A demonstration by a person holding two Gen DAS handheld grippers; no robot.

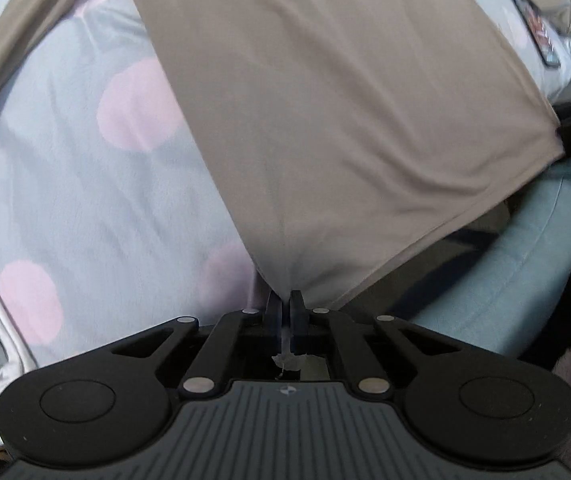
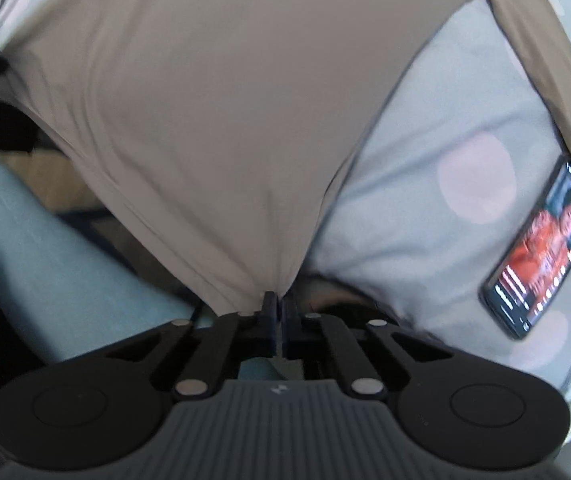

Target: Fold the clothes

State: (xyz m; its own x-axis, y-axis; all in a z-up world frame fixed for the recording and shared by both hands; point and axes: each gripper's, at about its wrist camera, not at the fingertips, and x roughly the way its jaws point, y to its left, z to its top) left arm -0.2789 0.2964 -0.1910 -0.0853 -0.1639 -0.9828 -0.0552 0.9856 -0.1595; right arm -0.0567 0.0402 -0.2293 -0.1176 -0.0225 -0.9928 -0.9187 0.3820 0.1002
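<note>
Both tongs are seen pointing down at a bed, each clamped on a corner of one taupe garment; the left tongs [image 1: 285, 300] are closed with a pinch of the taupe garment [image 1: 325, 100] drawn to a point between the fingers, and a scrap of cloth is seen poking out behind the pads; the right tongs [image 2: 278, 300] are likewise pressed together on another gathered corner of the same cloth [image 2: 205, 100], from which creases are fanned upward. No earlier view is given, so only the closed grip is told.

The garment is spread flat across the bed, over a pale blue bedsheet [image 1: 65, 200] printed with large pink dots; its lower hem is stretched between the two grips and is lifted slightly at the bed's edge, where a light blue padded edge [image 1: 505, 260] is exposed below it. A long sleeve [image 1: 17, 40] of the same cloth is laid out towards the upper left in the left wrist view; in the right wrist view the other sleeve [image 2: 545, 60] is seen running down the right side.

A smartphone [image 2: 537, 256] with a lit screen is lying on the sheet just beside that sleeve, well apart from the right tongs; a black object at the garment's far corner in each view cannot be made out clearly.
</note>
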